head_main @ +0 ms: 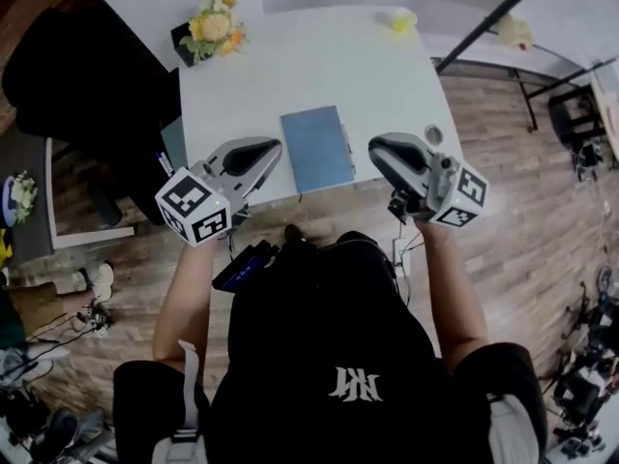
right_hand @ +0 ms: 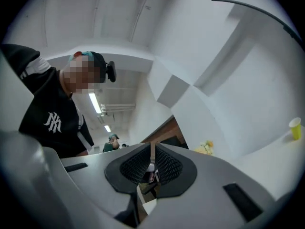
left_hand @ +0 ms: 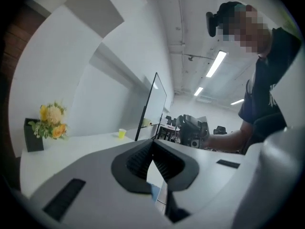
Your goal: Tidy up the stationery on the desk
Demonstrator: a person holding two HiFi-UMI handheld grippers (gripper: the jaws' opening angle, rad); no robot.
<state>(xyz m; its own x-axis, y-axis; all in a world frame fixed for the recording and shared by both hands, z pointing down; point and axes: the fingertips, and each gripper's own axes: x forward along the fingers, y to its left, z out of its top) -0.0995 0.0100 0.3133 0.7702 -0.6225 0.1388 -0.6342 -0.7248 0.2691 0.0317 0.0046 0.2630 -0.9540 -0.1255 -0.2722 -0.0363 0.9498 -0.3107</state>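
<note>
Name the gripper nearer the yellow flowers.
Left. The left gripper is held on the same side as the yellow flowers; the right gripper is across the blue notebook, farther off.

Head view: high, steeply down, desk (head_main: 319, 66) fills top centre. Left gripper view: low, near level across desk top, close. Right gripper view: tilted upward. All 3 share flowers (head_main: 215, 27) (left_hand: 50, 120) (right_hand: 206, 148) and yellow cup (head_main: 403, 19) (left_hand: 121, 133) (right_hand: 295, 128); both gripper views catch the person (left_hand: 269, 109) (right_hand: 52, 123).
</note>
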